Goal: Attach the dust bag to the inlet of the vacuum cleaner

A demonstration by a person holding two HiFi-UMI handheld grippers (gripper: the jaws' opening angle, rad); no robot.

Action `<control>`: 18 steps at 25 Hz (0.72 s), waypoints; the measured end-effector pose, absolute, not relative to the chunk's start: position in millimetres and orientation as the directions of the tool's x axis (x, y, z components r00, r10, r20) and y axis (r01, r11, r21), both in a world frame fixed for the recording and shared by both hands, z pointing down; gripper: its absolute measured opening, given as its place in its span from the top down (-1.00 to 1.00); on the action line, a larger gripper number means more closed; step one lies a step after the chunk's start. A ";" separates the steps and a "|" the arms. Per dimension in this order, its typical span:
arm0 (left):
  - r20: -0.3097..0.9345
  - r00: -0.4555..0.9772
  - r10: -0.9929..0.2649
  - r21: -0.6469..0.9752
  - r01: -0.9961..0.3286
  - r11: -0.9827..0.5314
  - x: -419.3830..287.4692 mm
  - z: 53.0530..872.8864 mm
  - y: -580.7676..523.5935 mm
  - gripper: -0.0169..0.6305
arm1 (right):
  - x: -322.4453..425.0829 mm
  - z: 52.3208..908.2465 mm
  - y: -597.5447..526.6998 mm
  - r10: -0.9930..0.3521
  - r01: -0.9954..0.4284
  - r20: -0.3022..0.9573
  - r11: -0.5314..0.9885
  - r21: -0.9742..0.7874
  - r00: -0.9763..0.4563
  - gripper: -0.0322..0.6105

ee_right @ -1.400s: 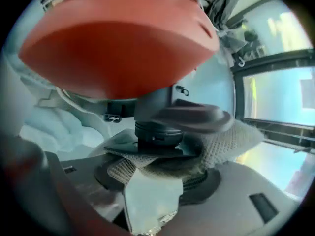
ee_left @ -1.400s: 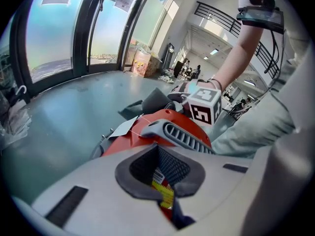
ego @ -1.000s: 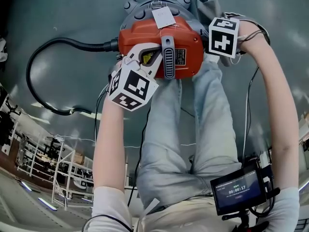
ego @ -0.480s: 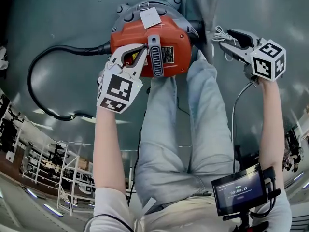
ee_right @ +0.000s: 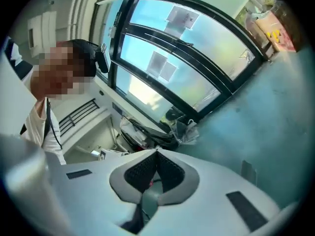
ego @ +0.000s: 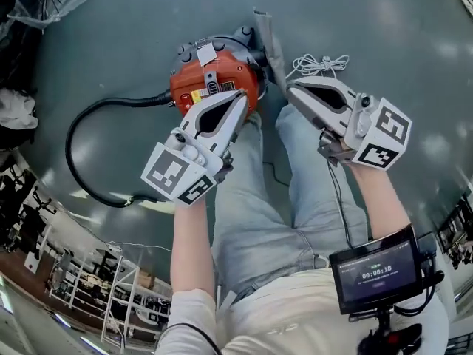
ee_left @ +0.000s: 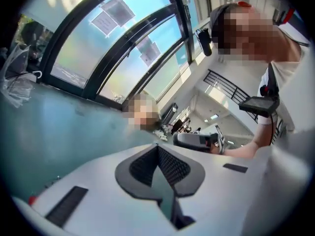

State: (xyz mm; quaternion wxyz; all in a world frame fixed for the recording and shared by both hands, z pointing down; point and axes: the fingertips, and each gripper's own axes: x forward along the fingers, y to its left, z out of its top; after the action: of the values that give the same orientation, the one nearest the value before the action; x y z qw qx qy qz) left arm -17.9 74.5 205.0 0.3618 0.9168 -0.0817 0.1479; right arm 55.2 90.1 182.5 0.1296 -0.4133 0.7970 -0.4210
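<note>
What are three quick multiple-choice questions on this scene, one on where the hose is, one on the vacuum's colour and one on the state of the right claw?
1. In the head view, the hose leaves the vacuum on its:
A) left
B) right
C) near side

2. The vacuum's top is:
A) blue
B) red
C) yellow

3. The right claw is:
A) wide open
B) gripping a cup
C) shut, empty

Answers:
1 A, the hose curls away to the left of the picture.
2 B, the shell is plainly red.
3 C, its jaws have just been closing and now meet with nothing between them.
</note>
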 end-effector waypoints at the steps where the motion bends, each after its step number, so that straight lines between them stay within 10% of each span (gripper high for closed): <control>1: 0.300 0.952 -0.056 0.648 -0.246 -0.721 -4.5 178.2 86.8 0.93 | 58.7 156.9 101.4 -0.769 -0.536 0.115 0.322 -0.780 -0.629 0.88; 18: 0.262 0.955 -0.140 0.365 -0.232 -0.902 82.5 -154.2 200.9 0.93 | 75.2 -195.7 192.3 -0.653 -0.522 -0.077 0.665 -0.534 -0.753 0.87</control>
State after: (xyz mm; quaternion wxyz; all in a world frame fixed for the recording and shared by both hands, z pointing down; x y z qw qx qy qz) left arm 82.5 200.9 -154.2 0.2000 0.9682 -0.0960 0.1157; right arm 75.2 192.3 -195.7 0.1324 -0.3254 0.9028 -0.2482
